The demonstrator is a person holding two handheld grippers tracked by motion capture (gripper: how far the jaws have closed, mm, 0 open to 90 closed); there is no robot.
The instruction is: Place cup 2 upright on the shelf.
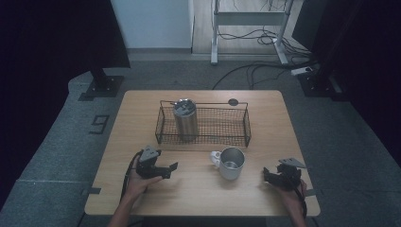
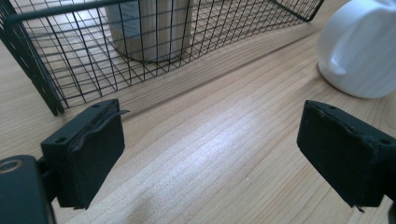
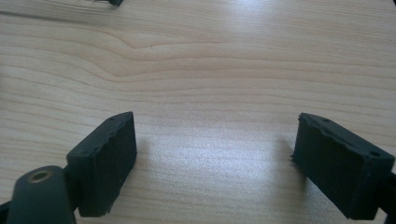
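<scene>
On the wooden table (image 1: 198, 189) a person holds a gripper in each hand, both low over the near half of the board; the left gripper (image 1: 171, 170) sits just in front of the wire basket (image 1: 203, 137), angled toward the middle of the table, and the left gripper view shows its two black jaws standing apart with nothing but bare wood between them; the white mug (image 1: 231, 163) stands upright on the table to that gripper's right, near it but clear of it, with its handle turned toward the left gripper and the basket's near wall just behind it; in the left gripper view the same mug (image 2: 359, 51) shows at the upper right, beyond the right-hand jaw and not touched by it; inside the basket, toward its left end, a steel tumbler (image 1: 184, 118) stands upright with its lid on, seen through the mesh in the left gripper view as well; the right gripper (image 1: 267, 176) rests near the right front edge of the table, well apart from the mug, pointing inward; the right gripper view shows its jaws held wide apart too, with only wood grain between the pads; a small dark disc (image 1: 233, 101) lies on the table just behind the basket's far rim.
</scene>
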